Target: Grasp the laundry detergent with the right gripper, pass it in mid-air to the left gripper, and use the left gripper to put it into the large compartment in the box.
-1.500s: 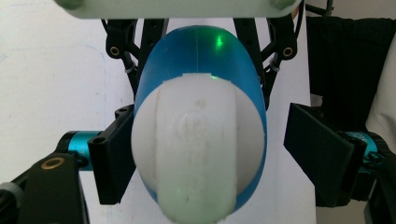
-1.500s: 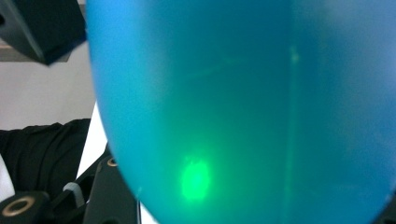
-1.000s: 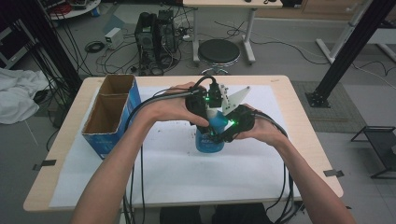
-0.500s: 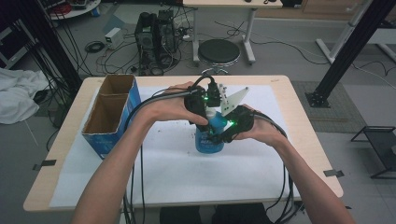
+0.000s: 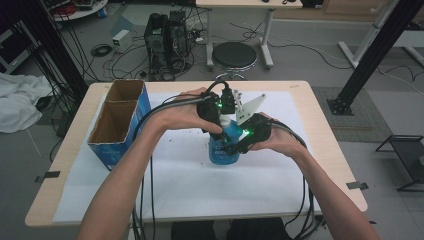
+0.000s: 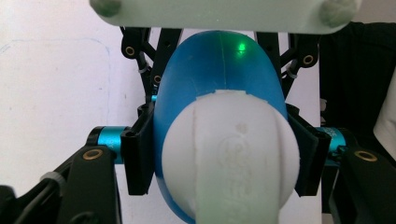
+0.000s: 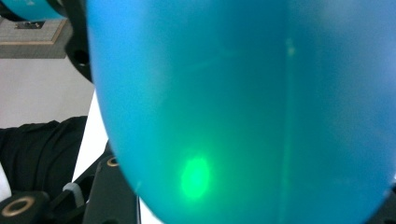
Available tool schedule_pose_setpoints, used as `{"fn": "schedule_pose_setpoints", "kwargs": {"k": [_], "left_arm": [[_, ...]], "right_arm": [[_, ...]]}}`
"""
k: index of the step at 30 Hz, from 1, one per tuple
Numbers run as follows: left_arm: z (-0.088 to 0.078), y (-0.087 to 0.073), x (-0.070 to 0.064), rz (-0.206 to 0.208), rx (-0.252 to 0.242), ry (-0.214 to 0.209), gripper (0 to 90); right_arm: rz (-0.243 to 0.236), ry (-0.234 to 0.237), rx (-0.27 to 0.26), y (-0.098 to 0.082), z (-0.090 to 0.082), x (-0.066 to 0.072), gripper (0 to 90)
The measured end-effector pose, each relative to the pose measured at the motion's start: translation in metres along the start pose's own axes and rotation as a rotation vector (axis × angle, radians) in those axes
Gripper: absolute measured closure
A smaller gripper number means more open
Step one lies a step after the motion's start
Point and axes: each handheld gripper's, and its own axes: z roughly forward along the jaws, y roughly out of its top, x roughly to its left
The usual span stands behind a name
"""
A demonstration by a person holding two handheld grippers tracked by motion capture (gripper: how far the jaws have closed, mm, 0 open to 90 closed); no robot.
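Left hand-held gripper (image 6: pixel 224 158) jaws just closing, clamping white-capped blue bottle (image 5: pixel 223 147); right clenched on body.

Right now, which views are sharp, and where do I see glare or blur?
High view: evenly lit and sharp, the blue bottle clear on the table. Left gripper view: the white cap is slightly soft, with a small green light spot on the bottle above it. Right gripper view: the bottle is too close, blurred, with a green glare patch.

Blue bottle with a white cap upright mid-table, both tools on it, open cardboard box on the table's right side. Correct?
Not quite: the cardboard box is on the table's left side, per the high view. The blue bottle stands mid-table with the left tool and right tool on it.
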Motion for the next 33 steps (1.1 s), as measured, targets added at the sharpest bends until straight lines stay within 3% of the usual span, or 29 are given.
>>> {"fn": "schedule_pose_setpoints", "kwargs": {"k": [12,19,22,24,33], "left_arm": [[0.0008,0.0005,-0.0003,0.004,0.007,-0.006,38.0],[0.0007,0.0,-0.0007,0.001,0.009,-0.004,38.0],[-0.0002,-0.0003,-0.0005,-0.001,0.005,-0.002,38.0],[0.0,0.0001,-0.0007,0.001,0.006,-0.002,38.0],[0.0007,-0.0014,0.0003,-0.003,-0.002,-0.007,38.0]], "right_arm": [[0.018,0.03,-0.013,-0.0012,0.0003,0.0012,43.9],[0.019,0.026,-0.02,-0.0016,0.0027,0.0015,43.3],[-0.017,0.004,-0.014,-0.0017,0.0031,-0.0006,42.9],[0.017,0.009,-0.024,-0.0012,0.0027,0.0006,42.6],[0.012,0.003,-0.047,-0.0022,0.0,-0.0012,34.8]]}}
